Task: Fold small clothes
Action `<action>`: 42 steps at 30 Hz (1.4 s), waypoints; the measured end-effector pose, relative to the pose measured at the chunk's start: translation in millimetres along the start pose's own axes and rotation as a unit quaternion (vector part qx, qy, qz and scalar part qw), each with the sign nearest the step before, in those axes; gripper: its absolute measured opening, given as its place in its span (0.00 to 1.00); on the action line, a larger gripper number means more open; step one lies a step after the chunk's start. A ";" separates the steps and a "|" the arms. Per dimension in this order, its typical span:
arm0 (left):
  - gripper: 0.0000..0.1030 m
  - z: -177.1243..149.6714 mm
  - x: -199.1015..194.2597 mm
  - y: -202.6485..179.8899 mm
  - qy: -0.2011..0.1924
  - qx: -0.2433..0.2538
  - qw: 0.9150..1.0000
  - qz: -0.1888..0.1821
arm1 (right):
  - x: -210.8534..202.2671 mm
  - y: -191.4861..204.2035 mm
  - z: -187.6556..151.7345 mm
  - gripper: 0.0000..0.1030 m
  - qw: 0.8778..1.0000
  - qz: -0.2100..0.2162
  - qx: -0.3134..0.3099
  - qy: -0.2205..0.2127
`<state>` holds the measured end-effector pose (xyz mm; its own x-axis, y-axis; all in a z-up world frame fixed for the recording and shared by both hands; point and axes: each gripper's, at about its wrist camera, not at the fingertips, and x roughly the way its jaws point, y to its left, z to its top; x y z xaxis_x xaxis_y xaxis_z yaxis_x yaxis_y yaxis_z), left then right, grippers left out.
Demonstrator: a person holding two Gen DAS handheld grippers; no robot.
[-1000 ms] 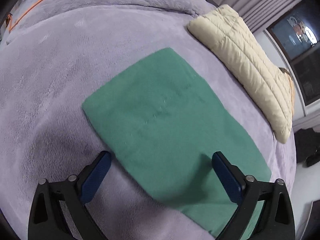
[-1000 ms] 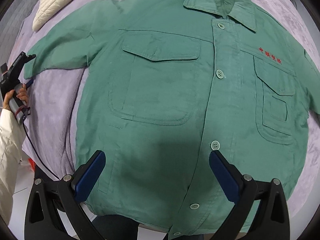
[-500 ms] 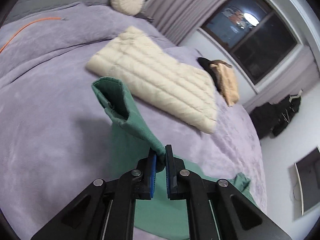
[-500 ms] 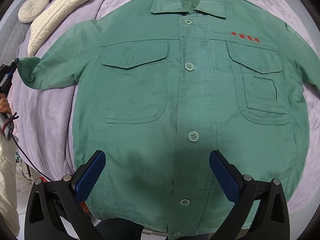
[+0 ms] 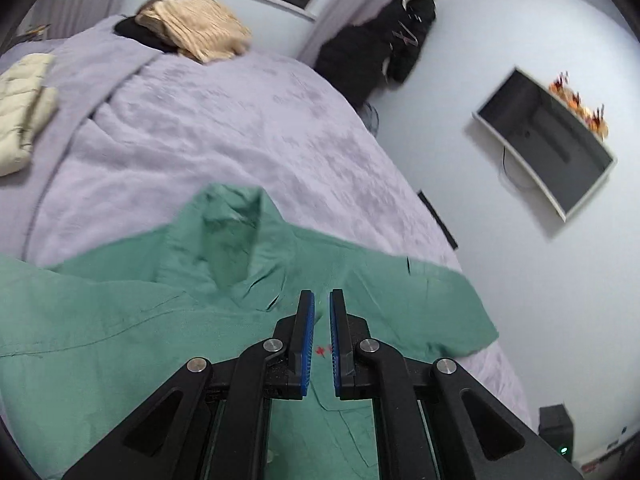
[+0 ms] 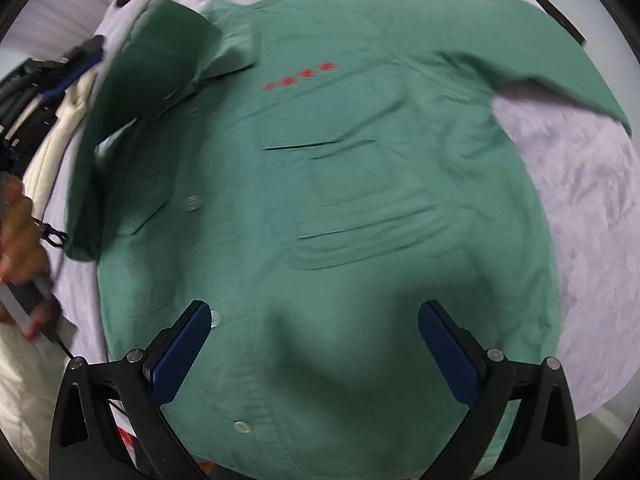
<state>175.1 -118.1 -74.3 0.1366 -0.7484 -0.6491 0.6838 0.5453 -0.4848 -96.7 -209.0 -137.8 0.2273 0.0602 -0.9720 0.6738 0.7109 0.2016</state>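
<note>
A green button-up shirt [image 6: 360, 160] with red lettering [image 6: 300, 76] lies face up on the purple bed cover [image 6: 580, 180]. My left gripper [image 5: 322, 308] hovers over the chest near the collar [image 5: 228, 240], its blue pads almost together. In the right wrist view one sleeve [image 6: 140, 100] is raised as a dark flap over the shirt's left side, running up to the left gripper [image 6: 76, 68], which is shut on it. The other sleeve [image 6: 540, 64] lies flat. My right gripper [image 6: 316, 332] stands open above the lower front, holding nothing.
A cream quilted jacket [image 5: 20, 112] and a tan garment [image 5: 196, 28] lie further up the bed. Black clothes [image 5: 380, 48] hang by the wall, where a screen [image 5: 548, 140] is mounted. A person's hand [image 6: 20, 220] shows at the left edge.
My left gripper shut on the sleeve's cuff, lifted it and swung it over the shirt's body. My right gripper slid sideways over the shirt front and stayed open.
</note>
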 end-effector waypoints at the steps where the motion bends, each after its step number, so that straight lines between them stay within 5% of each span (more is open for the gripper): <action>1: 0.09 -9.7 18.0 -11.1 0.022 0.015 1.000 0.004 | 3.3 -11.2 2.8 1.00 1.000 -0.004 0.009 0.001; 8: 0.12 -78.4 73.2 -30.9 0.139 0.061 0.986 0.065 | 13.2 -47.6 23.7 1.00 0.999 -0.003 0.043 -0.005; 9: 0.20 -80.9 72.1 -27.2 0.146 0.063 0.984 0.082 | 12.4 -48.4 28.3 1.00 0.999 0.003 0.046 -0.009; 10: 0.53 -81.5 68.9 -21.5 0.153 0.064 0.981 0.097 | 11.9 -48.2 32.7 1.00 0.999 0.013 0.048 -0.015; 11: 0.74 -82.3 61.6 -16.7 0.147 0.062 0.982 0.100 | 11.4 -45.1 36.0 1.00 0.998 0.022 0.047 -0.022; 14: 0.76 -84.8 14.1 -2.6 0.109 0.067 0.984 0.125 | 11.6 -22.3 54.0 1.00 0.997 0.059 0.028 -0.039; 18: 0.76 -73.7 -41.2 42.0 0.074 0.032 0.978 0.193 | 38.0 5.5 90.7 1.00 0.986 0.161 0.034 -0.035; 22: 0.76 -67.8 -80.4 118.8 0.047 -0.047 0.953 0.295 | 77.2 35.0 121.4 1.00 0.969 0.234 0.070 -0.028; 26: 0.76 -85.5 -96.4 191.5 0.058 -0.142 0.929 0.337 | 97.0 45.8 134.5 1.00 0.947 0.290 0.132 -0.032; 27: 0.76 -90.9 -95.5 201.8 0.066 -0.154 0.924 0.343 | 99.9 49.3 137.5 0.96 0.942 0.302 0.144 -0.028; 29: 0.76 -102.9 -92.1 215.4 0.080 -0.170 0.921 0.343 | 100.6 53.8 139.6 0.71 0.939 0.310 0.145 -0.024; 30: 0.76 -107.4 -90.4 217.5 0.084 -0.172 0.920 0.343 | 104.3 57.0 142.3 0.14 0.935 0.325 0.139 -0.009; 31: 0.76 -111.9 -88.5 218.6 0.088 -0.170 0.919 0.343 | 101.6 56.7 144.0 0.05 0.935 0.325 0.138 -0.009; 37: 0.76 -119.0 -90.5 218.9 0.095 -0.156 0.923 0.340 | 33.9 46.5 144.7 0.05 0.941 0.301 0.083 -0.132; 42: 0.76 -118.2 -88.7 220.8 0.102 -0.146 0.926 0.332 | 71.0 8.9 128.6 0.05 0.957 0.247 0.127 -0.080</action>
<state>229.3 113.3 -193.1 0.2983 -0.1413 -0.9439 0.2709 0.9608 -0.0582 15.9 -288.5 -189.4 0.6531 0.2218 -0.7241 0.6011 0.4298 0.6738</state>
